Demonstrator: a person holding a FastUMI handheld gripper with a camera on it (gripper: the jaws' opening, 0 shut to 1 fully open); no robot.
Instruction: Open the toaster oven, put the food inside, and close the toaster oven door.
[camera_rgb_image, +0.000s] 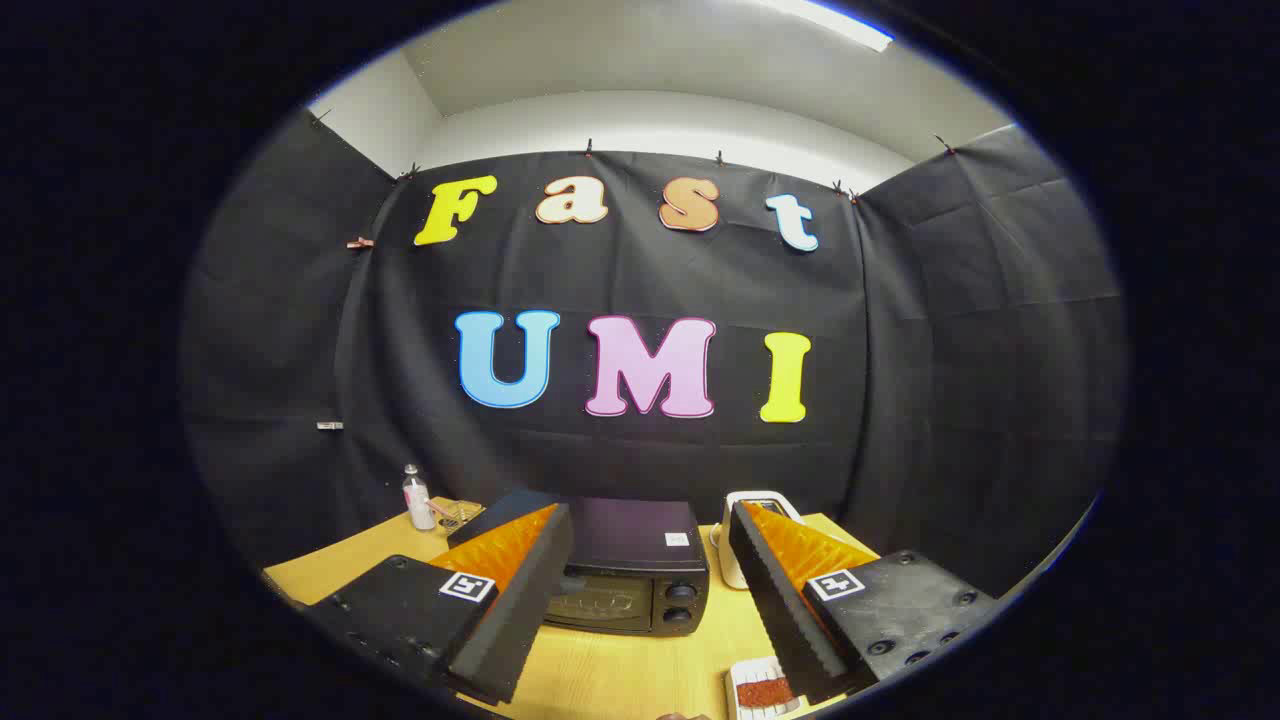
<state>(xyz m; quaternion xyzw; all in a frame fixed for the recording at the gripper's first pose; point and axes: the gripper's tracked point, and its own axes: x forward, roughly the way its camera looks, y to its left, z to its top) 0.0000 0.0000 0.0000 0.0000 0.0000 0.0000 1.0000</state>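
Observation:
A black toaster oven (630, 575) stands on the wooden table (600, 670), beyond and between my two fingers, with its glass door closed and two knobs (681, 603) on its right side. A white tray of reddish food (762, 690) lies on the table near the inner edge of my right finger. My gripper (650, 525) is held above the table, open wide, with nothing between its fingers. The left finger (520, 590) covers the oven's left part.
A small clear bottle (416, 497) and a small dish (458, 515) stand at the table's far left corner. A white appliance (745, 540) stands just right of the oven, partly behind my right finger. Black cloth walls close in the table.

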